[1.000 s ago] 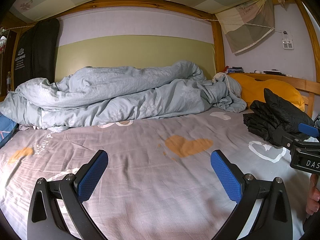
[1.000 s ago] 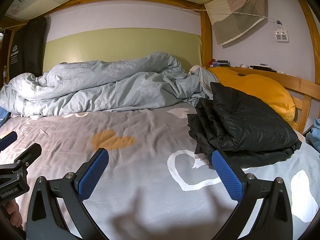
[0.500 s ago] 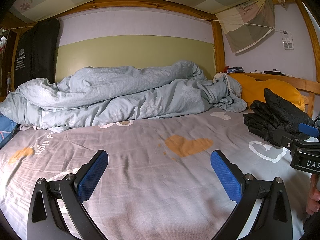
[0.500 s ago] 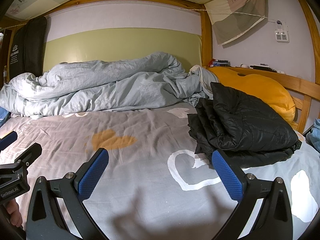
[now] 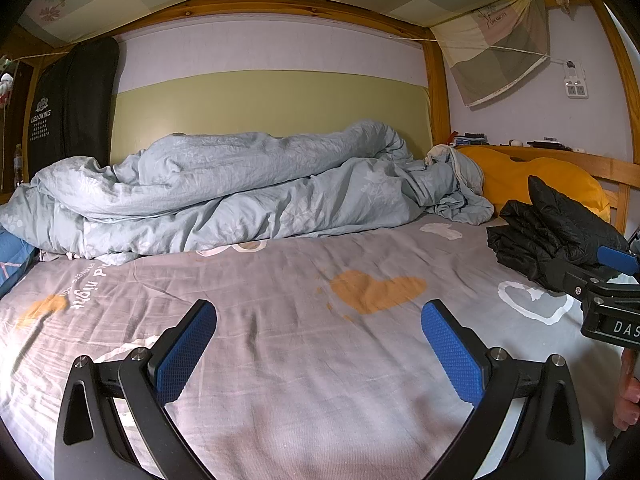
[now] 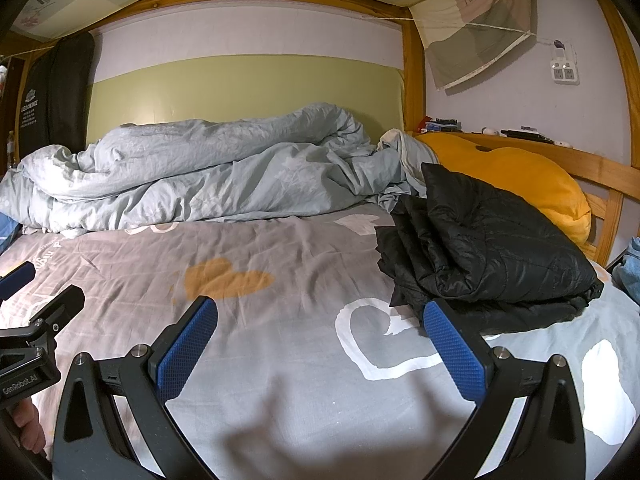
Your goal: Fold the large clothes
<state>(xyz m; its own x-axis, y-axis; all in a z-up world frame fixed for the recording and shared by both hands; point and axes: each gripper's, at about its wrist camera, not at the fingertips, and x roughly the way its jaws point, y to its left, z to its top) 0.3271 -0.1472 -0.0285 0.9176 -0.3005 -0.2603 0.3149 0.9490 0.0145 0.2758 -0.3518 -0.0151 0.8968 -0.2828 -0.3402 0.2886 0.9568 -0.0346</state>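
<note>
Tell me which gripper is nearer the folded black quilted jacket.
Right. The right gripper hovers open just before the folded black quilted jacket; the left gripper, also open, sits farther off to the jacket's left.

Grey sheet (image 6: 280, 360) with orange and white hearts; black quilted jacket (image 6: 492, 248); pale blue duvet (image 6: 208, 176); mustard-yellow pillow (image 6: 520, 176).

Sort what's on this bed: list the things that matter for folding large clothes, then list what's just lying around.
For the job:
- black puffer jacket, folded on the bed's right side
- left gripper, open, empty
- right gripper, open, empty
- grey heart-print bedsheet, the working surface

Lying about:
- crumpled light blue duvet
- yellow pillow
- power strip on the wall
</note>
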